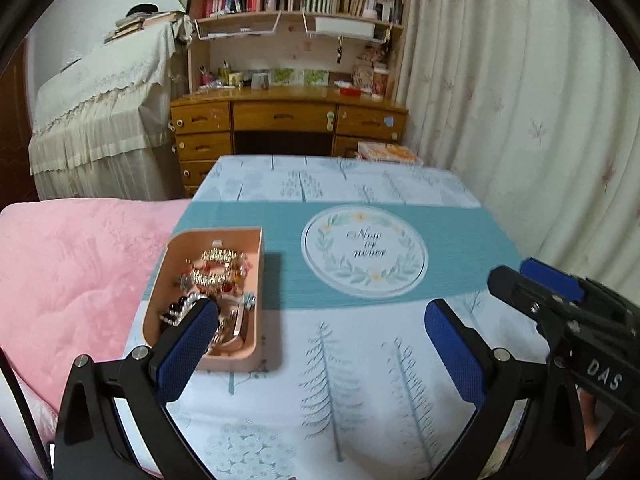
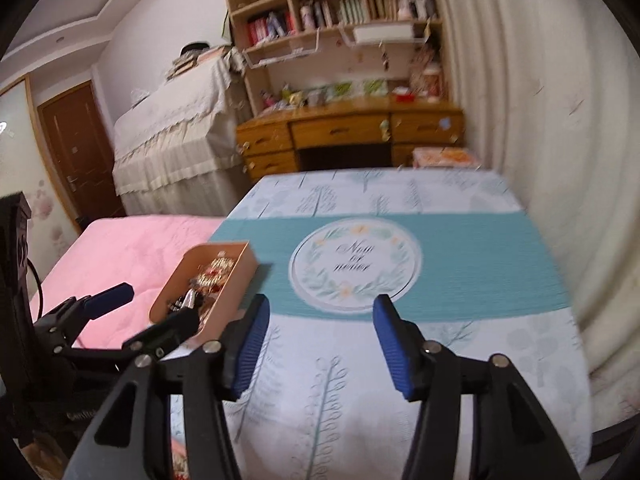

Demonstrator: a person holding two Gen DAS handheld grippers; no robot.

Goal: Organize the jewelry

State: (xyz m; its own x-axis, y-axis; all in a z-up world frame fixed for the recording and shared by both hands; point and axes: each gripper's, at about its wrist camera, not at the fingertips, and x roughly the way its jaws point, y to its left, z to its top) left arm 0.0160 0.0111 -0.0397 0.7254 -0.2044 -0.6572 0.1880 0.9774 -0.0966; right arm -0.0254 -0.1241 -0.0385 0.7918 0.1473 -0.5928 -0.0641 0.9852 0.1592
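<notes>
A pink tray [image 1: 256,256] full of jewelry [image 1: 216,276] stands near the left edge of the cloth-covered table [image 1: 360,380]; it also shows in the right wrist view [image 2: 236,280]. My left gripper [image 1: 320,320] is open and empty, its left finger [image 1: 188,344] over the tray's near end. My right gripper [image 2: 320,328] is open and empty above the table to the right of the tray. The right gripper shows in the left wrist view [image 1: 536,280], and the left gripper shows in the right wrist view [image 2: 156,308] beside the tray.
A teal band with a round white emblem [image 1: 364,250] crosses the tablecloth. A pink blanket [image 1: 72,272] lies left of the table. A curtain [image 1: 540,100] hangs on the right. A wooden desk [image 1: 288,120] with bookshelves stands behind the table.
</notes>
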